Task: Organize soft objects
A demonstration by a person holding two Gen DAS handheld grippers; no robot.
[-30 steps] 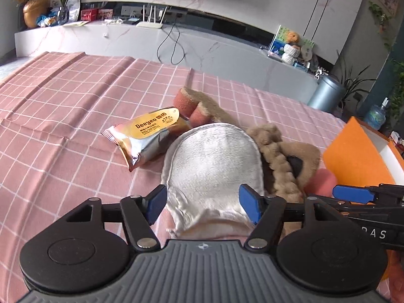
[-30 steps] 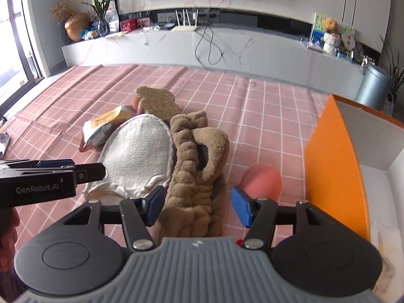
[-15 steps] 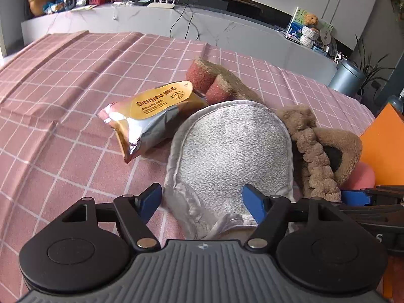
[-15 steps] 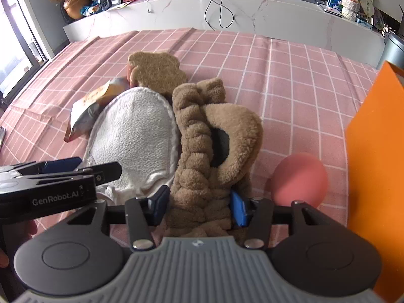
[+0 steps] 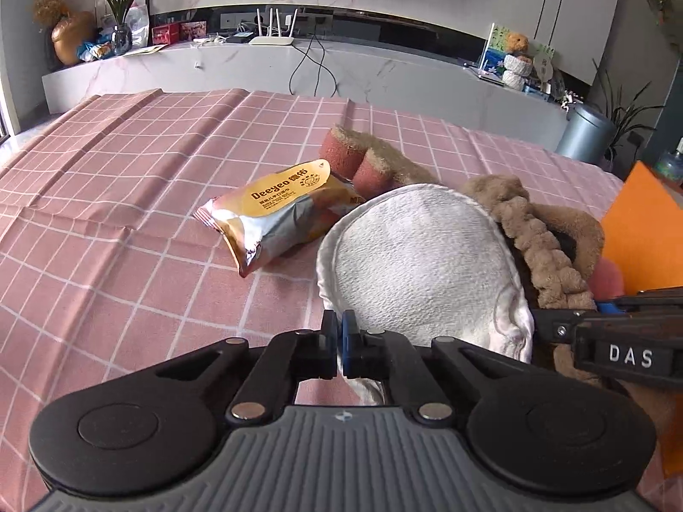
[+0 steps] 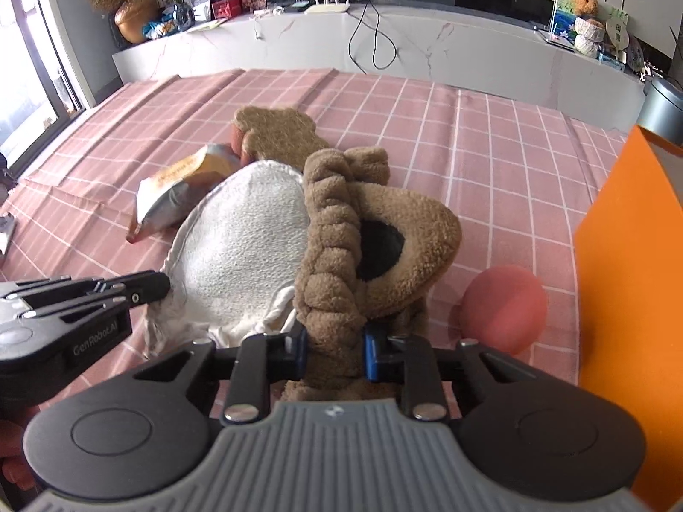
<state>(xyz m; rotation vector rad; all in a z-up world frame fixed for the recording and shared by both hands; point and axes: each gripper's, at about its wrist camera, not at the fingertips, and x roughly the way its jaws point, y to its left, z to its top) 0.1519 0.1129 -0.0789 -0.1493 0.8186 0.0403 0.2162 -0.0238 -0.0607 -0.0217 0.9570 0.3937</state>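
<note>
A white terry mitt (image 5: 420, 256) lies on the pink checked cloth, and it also shows in the right wrist view (image 6: 243, 251). My left gripper (image 5: 340, 343) is shut on the mitt's near left edge. A brown plush headband (image 6: 341, 256) with a floppy ear lies right of the mitt, and it shows in the left wrist view (image 5: 550, 247) too. My right gripper (image 6: 333, 352) is shut on the headband's near end. A brown-topped sponge (image 6: 277, 136) lies behind them.
A foil snack packet (image 5: 277, 213) lies left of the mitt. A pink ball (image 6: 506, 309) sits right of the headband, beside an orange-walled box (image 6: 627, 277). A marble TV bench with a router and plants runs behind the table.
Both grippers were open a second ago. The left one has closed on the mitt's edge and the right one on the headband. Both views have tilted up slightly.
</note>
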